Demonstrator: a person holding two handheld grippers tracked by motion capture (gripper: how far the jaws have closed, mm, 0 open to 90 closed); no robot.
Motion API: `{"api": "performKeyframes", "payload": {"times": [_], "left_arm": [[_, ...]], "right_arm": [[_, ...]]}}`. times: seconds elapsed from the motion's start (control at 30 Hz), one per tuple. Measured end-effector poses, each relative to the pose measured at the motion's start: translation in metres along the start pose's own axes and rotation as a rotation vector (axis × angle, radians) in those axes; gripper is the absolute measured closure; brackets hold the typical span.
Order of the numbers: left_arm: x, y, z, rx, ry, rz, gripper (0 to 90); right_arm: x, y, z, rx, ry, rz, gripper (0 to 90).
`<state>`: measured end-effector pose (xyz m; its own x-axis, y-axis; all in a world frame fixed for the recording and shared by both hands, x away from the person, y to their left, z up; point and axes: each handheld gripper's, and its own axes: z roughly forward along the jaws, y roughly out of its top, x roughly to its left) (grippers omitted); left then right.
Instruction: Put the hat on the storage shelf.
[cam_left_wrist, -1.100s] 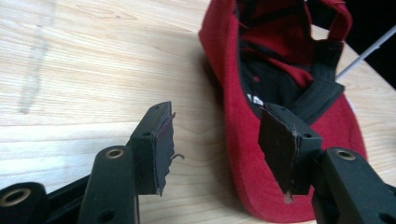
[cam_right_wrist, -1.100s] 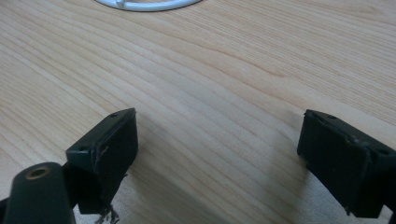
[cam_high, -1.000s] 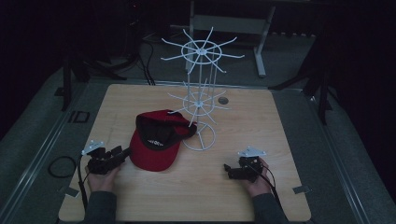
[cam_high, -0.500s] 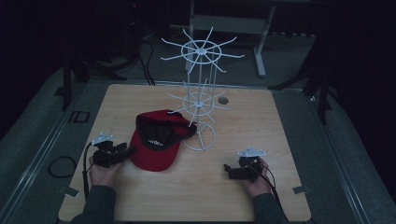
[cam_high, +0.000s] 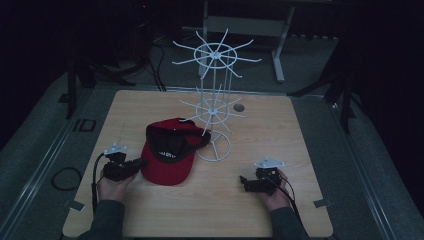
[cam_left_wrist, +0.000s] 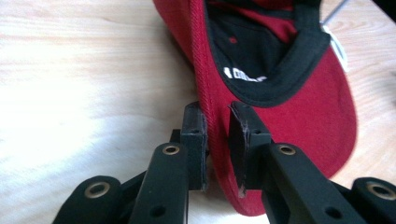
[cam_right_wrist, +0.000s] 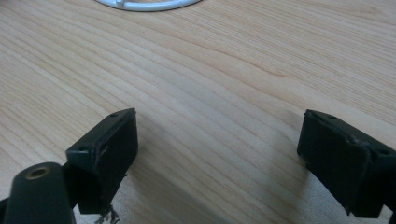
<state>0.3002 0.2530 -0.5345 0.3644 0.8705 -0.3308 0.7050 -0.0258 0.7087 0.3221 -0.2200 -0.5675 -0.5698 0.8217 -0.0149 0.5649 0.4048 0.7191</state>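
A red cap (cam_high: 170, 150) with a black inner band lies upside down on the wooden table (cam_high: 300, 130), left of centre. My left gripper (cam_high: 141, 163) is at the cap's left brim. In the left gripper view its jaws straddle the brim edge of the cap (cam_left_wrist: 299, 107), and the left gripper (cam_left_wrist: 217, 116) is shut on it. My right gripper (cam_high: 242, 180) rests near the front right of the table. In its own view the right gripper (cam_right_wrist: 219, 140) stands wide open over bare wood with nothing between its fingers.
A white wire display stand (cam_high: 214, 107) with two tiers of radiating hooks rises behind the cap, and the cap's far side lies against its ring base (cam_right_wrist: 144, 5). A small dark hole (cam_high: 239, 107) marks the tabletop behind the stand. Dark floor and cables surround the table.
My left gripper has moved right, up to the cap, and its jaws now hold the brim edge. The right gripper has stayed in place.
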Motion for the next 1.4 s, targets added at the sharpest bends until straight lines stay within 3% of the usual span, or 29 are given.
{"api": "performKeyframes", "payload": {"times": [0.17,0.27,0.4,0.57,0.87,1.07,1.23,1.4], "left_arm": [[-0.009,-0.009,0.005,0.049,-0.078,0.004,74.4],[-0.015,-0.011,0.013,0.079,-0.11,0.02,71.4],[-0.021,-0.01,0.025,0.106,-0.172,0.01,65.1],[-0.026,-0.01,0.039,0.121,-0.209,-0.006,61.0],[-0.035,-0.01,0.055,0.162,-0.21,0.019,60.5],[-0.037,-0.008,0.052,0.143,-0.287,0.001,73.3],[-0.041,-0.008,0.047,0.128,-0.265,0.014,77.0],[-0.04,-0.006,0.038,0.072,-0.246,0.0,82.6]], "right_arm": [[0.0,0.0,0.0,0.0,0.0,0.0,12.1],[0.0,0.0,0.0,0.0,0.0,0.0,12.1],[0.0,0.0,0.0,0.0,0.0,0.001,12.1],[0.0,0.0,0.0,0.0,0.0,0.001,12.1],[0.0,0.0,0.0,0.0,0.0,0.001,12.1],[0.0,0.0,0.0,0.0,0.0,0.0,12.1],[0.0,0.0,0.0,0.0,0.0,0.0,12.1],[0.0,0.0,0.0,0.0,0.0,0.001,12.1]]}}
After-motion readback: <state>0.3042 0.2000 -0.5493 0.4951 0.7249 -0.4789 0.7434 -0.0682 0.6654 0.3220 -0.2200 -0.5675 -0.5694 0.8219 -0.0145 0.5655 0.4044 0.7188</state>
